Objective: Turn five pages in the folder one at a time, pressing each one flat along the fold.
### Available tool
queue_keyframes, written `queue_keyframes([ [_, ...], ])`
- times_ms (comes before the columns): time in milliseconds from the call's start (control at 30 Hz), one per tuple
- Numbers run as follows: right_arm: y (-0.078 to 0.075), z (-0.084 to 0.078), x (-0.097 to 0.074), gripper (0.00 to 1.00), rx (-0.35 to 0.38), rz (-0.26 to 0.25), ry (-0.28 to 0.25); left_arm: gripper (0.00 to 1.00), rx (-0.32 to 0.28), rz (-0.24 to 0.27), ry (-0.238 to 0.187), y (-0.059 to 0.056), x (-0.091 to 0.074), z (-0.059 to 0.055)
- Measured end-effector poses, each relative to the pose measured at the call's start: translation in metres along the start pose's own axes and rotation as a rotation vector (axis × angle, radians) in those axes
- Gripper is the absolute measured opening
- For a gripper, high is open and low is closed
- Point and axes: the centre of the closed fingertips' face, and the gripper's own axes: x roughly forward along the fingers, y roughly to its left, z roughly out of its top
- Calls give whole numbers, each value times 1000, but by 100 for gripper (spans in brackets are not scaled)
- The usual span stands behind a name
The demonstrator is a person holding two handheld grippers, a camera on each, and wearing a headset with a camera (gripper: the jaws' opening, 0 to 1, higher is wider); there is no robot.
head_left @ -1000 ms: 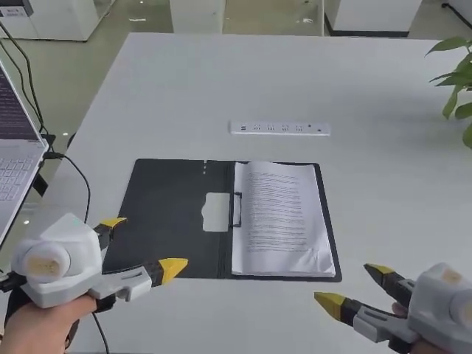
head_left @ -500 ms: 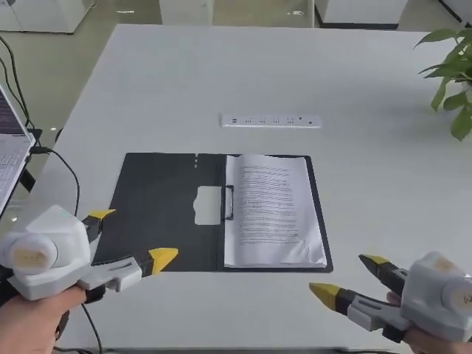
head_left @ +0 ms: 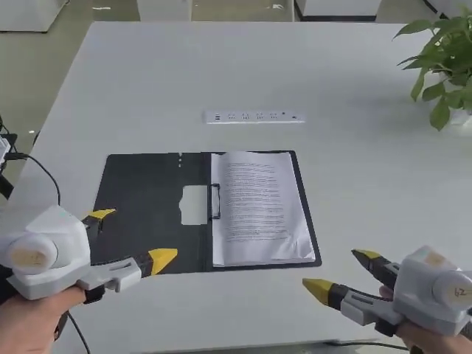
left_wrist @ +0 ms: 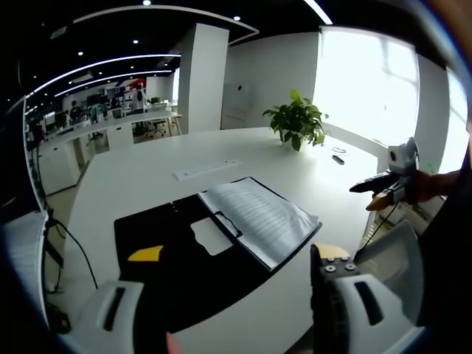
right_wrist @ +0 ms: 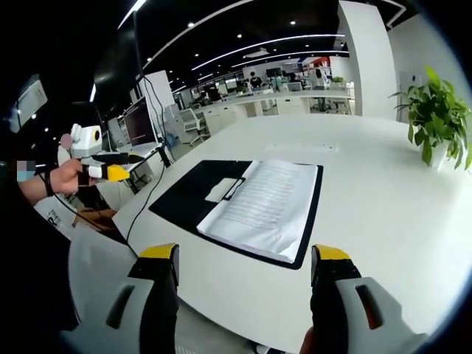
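Headset alone has swung since earlier: head view, black open folder (head_left: pixel 147 214) with clipped white page stack (head_left: pixel 254 206) flat on white table (head_left: pixel 221 66), left gripper (head_left: pixel 133 237) and right gripper (head_left: pixel 341 271) hovering short of it, jaws apart; left gripper view, folder ahead; right gripper view, likewise, which I judge as poised for page one.

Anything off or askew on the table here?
Nothing major: the folder lies open and flat, paper stack neatly on its right half. Only the stack's near right corner looks slightly curled.

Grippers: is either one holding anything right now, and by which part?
Nothing is held. The left gripper and the right gripper are both open and empty; neither grips the folder.
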Motion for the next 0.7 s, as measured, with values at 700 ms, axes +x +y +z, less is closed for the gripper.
queue_keyframes([
  [700,-10,1,-5,72,12,-33,-7,78,59,-130,12,-39,50,18],
])
